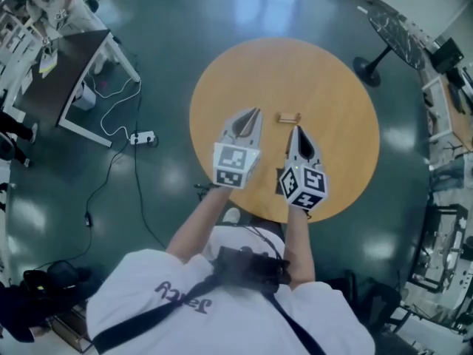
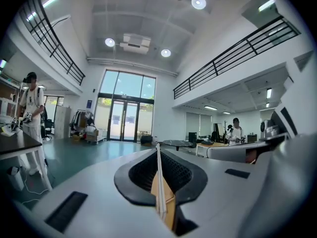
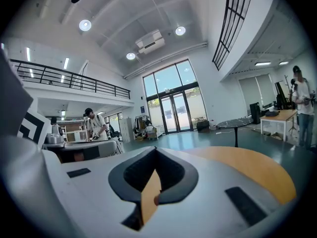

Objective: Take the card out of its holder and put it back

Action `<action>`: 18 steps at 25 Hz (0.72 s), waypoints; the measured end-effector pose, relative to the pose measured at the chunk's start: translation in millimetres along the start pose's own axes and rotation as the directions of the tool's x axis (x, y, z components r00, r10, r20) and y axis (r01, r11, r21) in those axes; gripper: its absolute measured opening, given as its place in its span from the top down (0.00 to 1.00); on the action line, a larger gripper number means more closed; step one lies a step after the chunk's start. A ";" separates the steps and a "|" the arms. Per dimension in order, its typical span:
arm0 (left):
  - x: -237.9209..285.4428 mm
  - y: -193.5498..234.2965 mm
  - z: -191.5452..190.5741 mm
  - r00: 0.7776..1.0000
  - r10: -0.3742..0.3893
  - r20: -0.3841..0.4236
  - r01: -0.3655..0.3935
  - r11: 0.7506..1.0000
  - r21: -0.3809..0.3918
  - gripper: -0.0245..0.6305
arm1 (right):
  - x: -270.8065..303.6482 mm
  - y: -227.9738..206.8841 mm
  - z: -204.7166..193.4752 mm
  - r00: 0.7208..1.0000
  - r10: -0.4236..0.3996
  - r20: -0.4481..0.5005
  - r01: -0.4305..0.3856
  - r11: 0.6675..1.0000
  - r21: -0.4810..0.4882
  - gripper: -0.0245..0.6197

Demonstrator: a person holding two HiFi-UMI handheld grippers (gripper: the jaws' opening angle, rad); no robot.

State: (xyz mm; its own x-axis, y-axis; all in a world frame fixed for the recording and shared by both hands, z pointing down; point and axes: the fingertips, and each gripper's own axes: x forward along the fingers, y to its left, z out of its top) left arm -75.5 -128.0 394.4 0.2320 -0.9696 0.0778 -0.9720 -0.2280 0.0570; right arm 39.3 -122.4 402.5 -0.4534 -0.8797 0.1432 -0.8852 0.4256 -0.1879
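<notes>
Left tongs (image 2: 158,155) pinch upright card (image 2: 159,182) lengthwise; holder (image 1: 289,116) lies crosswise

No text can be read; the dark print (image 1: 182,294) on the shirt (image 1: 140,272) is too blurred.

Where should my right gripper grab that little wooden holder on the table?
Probably one end of the holder, coming from the near side with the right gripper: it lies low and crosswise just ahead of that gripper, and an end grip leaves its middle free for the card.
</notes>
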 end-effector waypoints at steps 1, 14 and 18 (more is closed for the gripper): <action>-2.2 -2.1 0.2 1.000 -0.007 0.000 0.007 1.000 0.006 0.92 | -1.9 2.0 1.0 1.000 0.001 0.002 -0.001 1.000 -0.003 0.93; -6.6 -22.2 -4.0 0.990 -0.144 0.006 0.143 0.986 0.086 0.92 | -4.8 9.4 6.1 1.000 -0.005 0.006 0.006 0.999 -0.033 0.93; -1.1 -18.5 -8.0 0.990 -0.141 0.000 0.141 0.988 0.058 0.92 | -1.9 6.2 6.2 1.000 -0.005 -0.002 0.005 0.999 -0.032 0.93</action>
State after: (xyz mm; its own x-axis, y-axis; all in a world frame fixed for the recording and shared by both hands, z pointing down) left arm -57.5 -122.0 401.2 0.3668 -0.9277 0.0692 -0.9302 -0.3670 0.0094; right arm 35.3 -119.4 395.0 -0.4492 -0.8814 0.1464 -0.8903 0.4278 -0.1563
